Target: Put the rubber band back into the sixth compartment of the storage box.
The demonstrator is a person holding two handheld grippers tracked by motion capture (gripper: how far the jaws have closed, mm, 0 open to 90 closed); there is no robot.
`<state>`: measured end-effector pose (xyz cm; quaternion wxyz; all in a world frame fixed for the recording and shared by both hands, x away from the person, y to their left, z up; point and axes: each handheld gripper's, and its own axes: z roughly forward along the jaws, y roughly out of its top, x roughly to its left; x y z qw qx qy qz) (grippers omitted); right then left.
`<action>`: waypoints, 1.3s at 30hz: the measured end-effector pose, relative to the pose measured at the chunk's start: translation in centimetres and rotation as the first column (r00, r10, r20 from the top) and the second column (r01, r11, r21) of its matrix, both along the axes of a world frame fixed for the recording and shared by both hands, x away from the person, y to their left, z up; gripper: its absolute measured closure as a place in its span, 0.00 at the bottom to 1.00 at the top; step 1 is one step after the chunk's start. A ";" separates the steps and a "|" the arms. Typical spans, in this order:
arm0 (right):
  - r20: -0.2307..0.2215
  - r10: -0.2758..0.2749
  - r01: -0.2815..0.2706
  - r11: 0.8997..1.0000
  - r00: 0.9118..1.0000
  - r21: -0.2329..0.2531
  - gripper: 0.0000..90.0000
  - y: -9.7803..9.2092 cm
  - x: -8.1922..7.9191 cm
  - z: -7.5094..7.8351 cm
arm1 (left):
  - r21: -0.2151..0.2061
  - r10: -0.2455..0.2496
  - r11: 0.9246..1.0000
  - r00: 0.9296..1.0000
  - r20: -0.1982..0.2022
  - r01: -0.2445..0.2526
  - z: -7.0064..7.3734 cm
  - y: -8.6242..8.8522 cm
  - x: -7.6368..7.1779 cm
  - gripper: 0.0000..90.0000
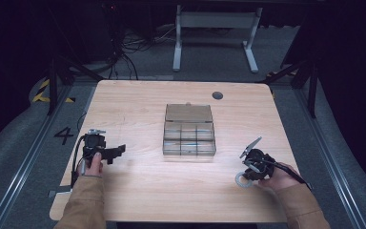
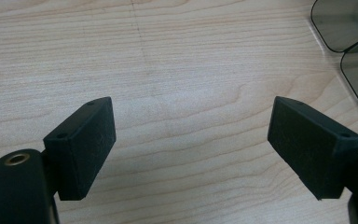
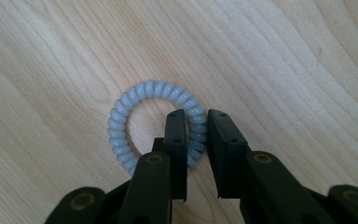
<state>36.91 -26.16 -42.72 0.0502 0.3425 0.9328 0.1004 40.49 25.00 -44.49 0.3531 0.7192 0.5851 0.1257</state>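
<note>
Pale grey-blue spiral coil hair tie (image 3: 154,122) pinched by right gripper (image 3: 196,122) on light wooden table (image 1: 138,186).

Jaws straddling the coil at its 3 o'clock side. Left gripper (image 2: 191,140) spread wide, holding nothing. Clear plastic compartment box (image 1: 189,130) at 11 o'clock from the tie.

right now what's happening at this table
A person holds a gripper in each hand over a wooden table. The right gripper has its jaws closed on one side of a pale blue spiral hair tie lying on the wood. The left gripper is open above bare table. A clear plastic compartment box sits in the middle, lid up.
</note>
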 end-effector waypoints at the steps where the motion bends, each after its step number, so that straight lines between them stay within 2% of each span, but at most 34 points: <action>1: 0.001 0.001 -0.001 1.000 1.000 0.000 0.88 0.0 0.0 0.0 | 0.001 0.000 1.000 1.000 0.000 0.000 0.0 0.0 0.0 0.18; 10: 0.008 0.007 -0.007 1.000 1.000 -0.004 0.91 0.0 0.0 0.1 | 0.002 -0.001 1.000 1.000 -0.001 0.001 0.0 0.1 0.0 0.18; 12: 0.015 0.014 -0.014 1.000 1.000 0.016 0.91 -0.1 0.0 0.4 | 0.003 0.000 1.000 1.000 -0.001 0.000 0.0 0.1 0.0 0.18; 23: 0.078 -0.016 0.008 0.995 0.997 0.103 0.91 -0.6 -0.2 2.2 | 0.003 0.000 1.000 1.000 -0.003 0.000 0.0 0.1 0.0 0.18; 27: 0.119 -0.043 0.024 0.987 0.992 0.156 0.91 -0.9 -0.3 3.1 | 0.002 -0.001 1.000 1.000 -0.003 0.001 0.0 0.0 0.0 0.18; 33: 0.145 -0.062 0.032 0.979 0.987 0.202 0.91 -1.1 -0.4 3.8 | 0.001 0.001 1.000 1.000 -0.001 -0.001 0.0 0.0 0.0 0.18; 39: 0.171 -0.097 0.050 0.964 0.981 0.261 0.91 -1.3 -0.2 4.6 | 0.004 0.000 1.000 1.000 -0.003 0.000 0.0 0.1 0.0 0.18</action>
